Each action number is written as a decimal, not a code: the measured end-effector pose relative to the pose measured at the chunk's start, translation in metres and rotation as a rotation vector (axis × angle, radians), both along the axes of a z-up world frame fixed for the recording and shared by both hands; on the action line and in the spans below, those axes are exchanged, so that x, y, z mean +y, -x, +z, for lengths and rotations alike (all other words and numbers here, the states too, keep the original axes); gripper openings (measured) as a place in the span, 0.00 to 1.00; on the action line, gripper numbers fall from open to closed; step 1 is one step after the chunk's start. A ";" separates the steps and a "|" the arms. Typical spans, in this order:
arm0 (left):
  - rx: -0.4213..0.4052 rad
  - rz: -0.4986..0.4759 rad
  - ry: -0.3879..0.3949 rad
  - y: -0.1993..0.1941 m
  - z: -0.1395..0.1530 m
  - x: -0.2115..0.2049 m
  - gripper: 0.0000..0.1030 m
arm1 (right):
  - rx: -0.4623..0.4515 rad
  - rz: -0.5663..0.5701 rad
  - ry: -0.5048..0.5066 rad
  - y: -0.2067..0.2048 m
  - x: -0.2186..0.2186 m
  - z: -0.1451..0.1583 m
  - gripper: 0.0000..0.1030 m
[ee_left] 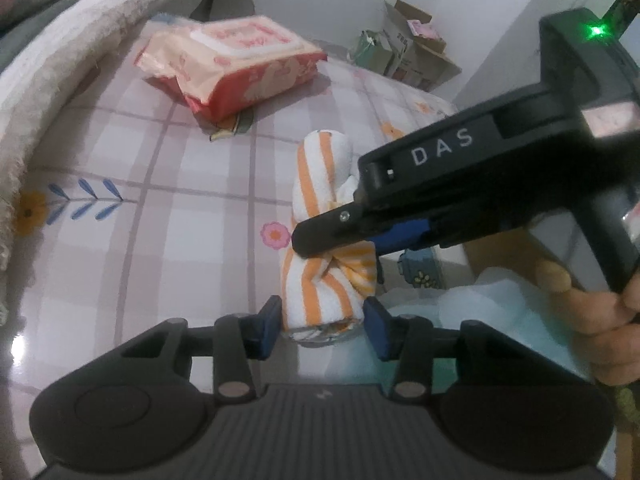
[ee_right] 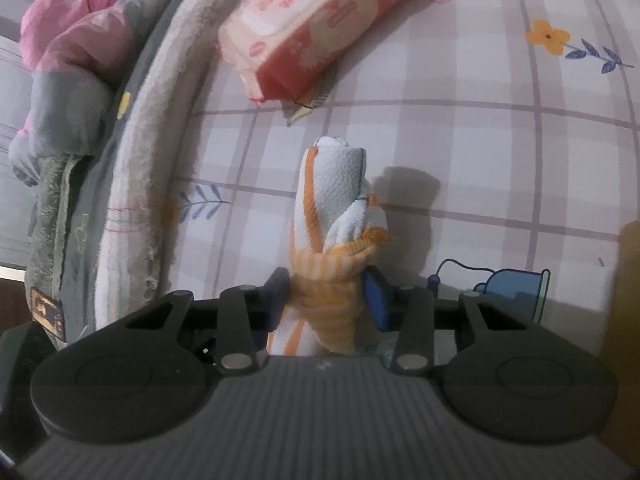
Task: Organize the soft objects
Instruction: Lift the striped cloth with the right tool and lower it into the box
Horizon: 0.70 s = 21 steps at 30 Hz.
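Observation:
A rolled white towel with orange stripes (ee_left: 320, 216) is held above the checked bed sheet (ee_left: 168, 184). My left gripper (ee_left: 323, 322) is shut on its near end, blue pads on both sides. My right gripper (ee_left: 340, 236) comes in from the right in the left wrist view and pinches the roll at its middle, where the cloth bunches. In the right wrist view the towel (ee_right: 334, 200) sticks out forward between the closed pads of the right gripper (ee_right: 327, 294).
A red and pink pack of wipes (ee_left: 236, 64) lies on the sheet behind the towel, also in the right wrist view (ee_right: 316, 16). A folded fleecy blanket (ee_right: 152, 152) and pink bedding (ee_right: 76, 20) lie along the left. Cardboard boxes (ee_left: 412, 44) stand by the far wall.

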<state>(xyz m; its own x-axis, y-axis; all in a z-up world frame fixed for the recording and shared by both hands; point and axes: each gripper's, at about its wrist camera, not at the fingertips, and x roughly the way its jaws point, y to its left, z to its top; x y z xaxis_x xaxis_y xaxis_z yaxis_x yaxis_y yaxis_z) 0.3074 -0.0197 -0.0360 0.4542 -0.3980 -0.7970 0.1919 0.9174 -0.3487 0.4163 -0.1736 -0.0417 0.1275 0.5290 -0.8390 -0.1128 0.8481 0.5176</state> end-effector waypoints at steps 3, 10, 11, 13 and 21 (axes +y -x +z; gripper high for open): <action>-0.050 -0.002 -0.006 0.011 0.023 0.001 0.44 | -0.054 0.011 -0.032 0.014 -0.003 0.029 0.38; -0.219 -0.073 0.024 0.070 0.104 -0.024 0.44 | -0.230 0.006 -0.090 0.086 -0.051 0.124 0.38; -0.241 -0.094 0.032 0.080 0.113 -0.034 0.44 | -0.251 -0.008 -0.089 0.100 -0.064 0.136 0.38; -0.268 -0.144 0.053 0.098 0.129 -0.054 0.44 | -0.279 -0.044 -0.087 0.126 -0.094 0.153 0.38; -0.274 -0.384 0.116 0.163 0.136 -0.157 0.44 | -0.272 -0.246 -0.028 0.238 -0.214 0.168 0.38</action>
<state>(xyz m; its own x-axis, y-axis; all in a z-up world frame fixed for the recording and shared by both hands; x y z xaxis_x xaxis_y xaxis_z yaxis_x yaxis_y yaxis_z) 0.1442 -0.1764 0.1001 0.4442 -0.6573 -0.6088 0.6080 0.7203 -0.3341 0.1780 -0.3876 0.1258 0.4698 0.4773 -0.7426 -0.0440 0.8529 0.5203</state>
